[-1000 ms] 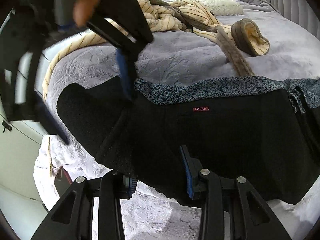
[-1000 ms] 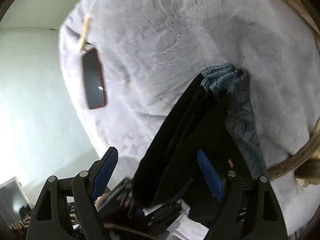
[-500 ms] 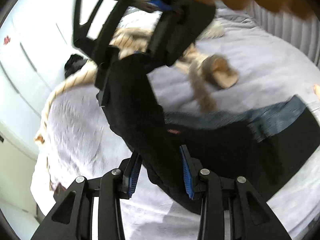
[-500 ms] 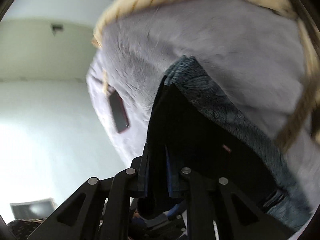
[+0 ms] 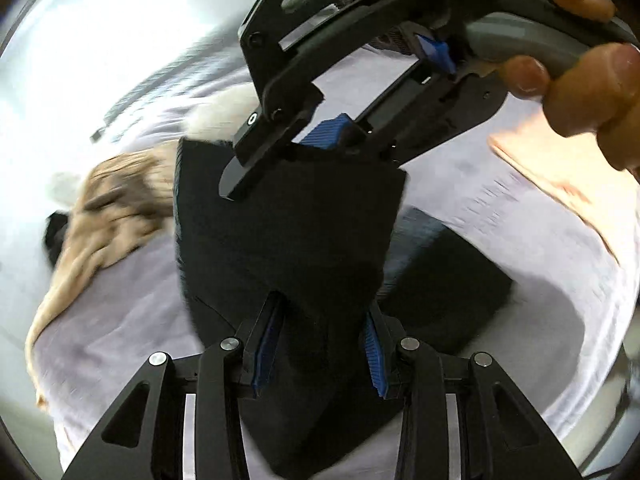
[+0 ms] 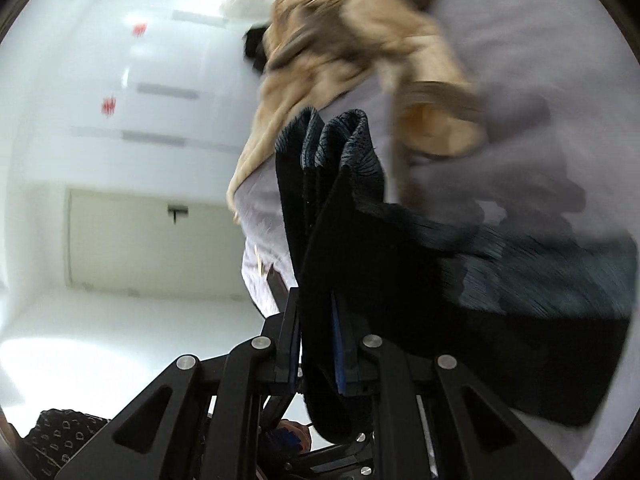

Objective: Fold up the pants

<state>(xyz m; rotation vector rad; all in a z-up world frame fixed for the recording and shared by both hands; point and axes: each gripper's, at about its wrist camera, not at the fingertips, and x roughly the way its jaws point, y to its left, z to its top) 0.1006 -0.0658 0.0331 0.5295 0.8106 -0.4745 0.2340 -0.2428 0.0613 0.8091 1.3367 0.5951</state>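
Observation:
The black pants [image 5: 288, 240] with a blue-grey patterned waistband [image 6: 540, 276] are lifted off the lilac bed cover [image 5: 128, 320]. My left gripper [image 5: 320, 350] is shut on one black edge of the pants. My right gripper [image 6: 316, 340] is shut on several folded layers of the pants [image 6: 360, 264]. In the left wrist view the right gripper [image 5: 304, 148] clamps the upper edge of the raised panel, held by a hand [image 5: 580, 80]. The rest of the pants [image 5: 448, 280] still lies on the bed.
A beige striped blanket [image 5: 104, 216] is bunched on the bed at the left and shows in the right wrist view [image 6: 352, 52]. A peach cloth [image 5: 560, 176] lies at the right. White wardrobe doors [image 6: 120, 120] stand beyond the bed's edge.
Both grippers closed on the pants and lifted that end up off the bed, swinging it over toward the other end. Both views are motion-blurred.

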